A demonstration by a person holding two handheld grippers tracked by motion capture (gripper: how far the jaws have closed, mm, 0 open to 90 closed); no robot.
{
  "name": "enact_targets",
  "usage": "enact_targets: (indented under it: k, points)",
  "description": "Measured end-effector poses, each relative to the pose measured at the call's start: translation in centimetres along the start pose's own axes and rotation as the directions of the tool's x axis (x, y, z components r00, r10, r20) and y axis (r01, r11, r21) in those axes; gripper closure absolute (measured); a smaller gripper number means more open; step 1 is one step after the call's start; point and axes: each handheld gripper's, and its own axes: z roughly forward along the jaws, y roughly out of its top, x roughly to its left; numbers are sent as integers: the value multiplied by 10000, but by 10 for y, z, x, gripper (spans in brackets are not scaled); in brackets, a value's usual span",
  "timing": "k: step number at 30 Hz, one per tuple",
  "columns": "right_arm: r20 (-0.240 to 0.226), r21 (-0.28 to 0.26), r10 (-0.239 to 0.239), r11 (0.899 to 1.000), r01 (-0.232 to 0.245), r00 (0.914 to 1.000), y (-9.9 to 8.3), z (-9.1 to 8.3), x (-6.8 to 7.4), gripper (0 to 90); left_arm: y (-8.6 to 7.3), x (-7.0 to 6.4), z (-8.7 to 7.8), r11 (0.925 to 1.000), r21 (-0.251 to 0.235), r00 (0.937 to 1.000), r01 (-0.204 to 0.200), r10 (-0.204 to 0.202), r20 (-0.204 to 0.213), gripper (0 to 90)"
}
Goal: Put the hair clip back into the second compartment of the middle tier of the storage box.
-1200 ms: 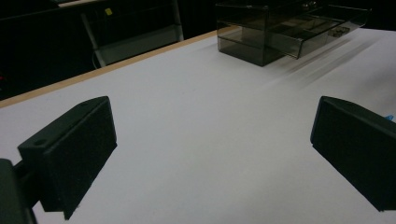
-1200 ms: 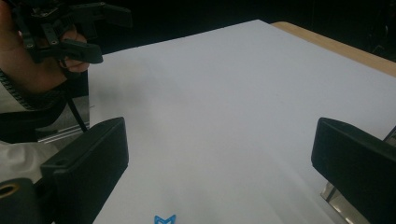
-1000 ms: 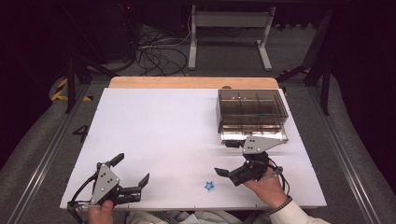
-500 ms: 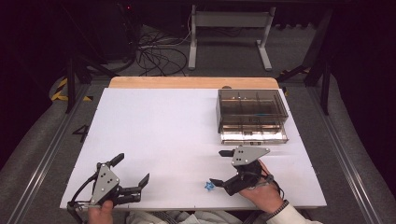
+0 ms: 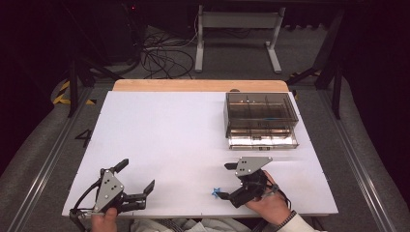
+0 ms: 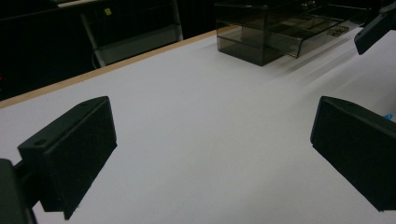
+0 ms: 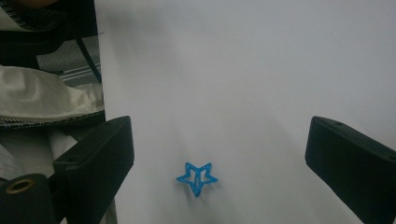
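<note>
A small blue star-shaped clip (image 5: 216,193) lies flat on the white table (image 5: 183,135) near its front edge. My right gripper (image 5: 226,181) hovers just right of it, open, jaws pointing left with the star near the lower jaw's tip. In the right gripper view the star (image 7: 196,178) lies between and just ahead of the wide-open jaws of the right gripper (image 7: 219,156), untouched. My left gripper (image 5: 137,175) rests open at the front left, holding nothing. The left gripper (image 6: 212,140) faces across bare table toward the box (image 6: 275,28).
A smoked clear drawer box (image 5: 260,112) stands at the back right, its lowest drawer (image 5: 263,138) pulled out toward me. The table's front edge and a light cloth (image 7: 46,102) lie just left of the star in the right gripper view. Cables and stand legs lie beyond the table.
My right gripper has moved from in front of the box down and left to the blue star, turning its jaws toward it. The left gripper has stayed put.
</note>
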Motion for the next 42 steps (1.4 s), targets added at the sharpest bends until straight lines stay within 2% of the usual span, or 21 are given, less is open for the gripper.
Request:
enact_targets:
  k: [17, 26, 34, 42]
  points:
    - [-515, 906, 470, 9950, -422, 9976, -19, 20, 9, 86, 0, 0, 0, 10000, 17, 10000, -28, 28, 25, 9]
    - [-626, 1347, 470, 9902, -382, 9969, -24, 27, 13, 103, 0, 0, 0, 10000, 25, 10000, -37, 37, 33, 9]
    - [-577, 1450, 432, 9888, -344, 9974, -24, 28, 13, 148, 0, 0, 0, 10000, 22, 10000, -26, 25, 42, 9]
    - [-231, 1563, 354, 9872, -314, 9991, -23, 30, 13, 228, 0, 0, 0, 10000, 16, 10000, -7, 6, 72, 9]
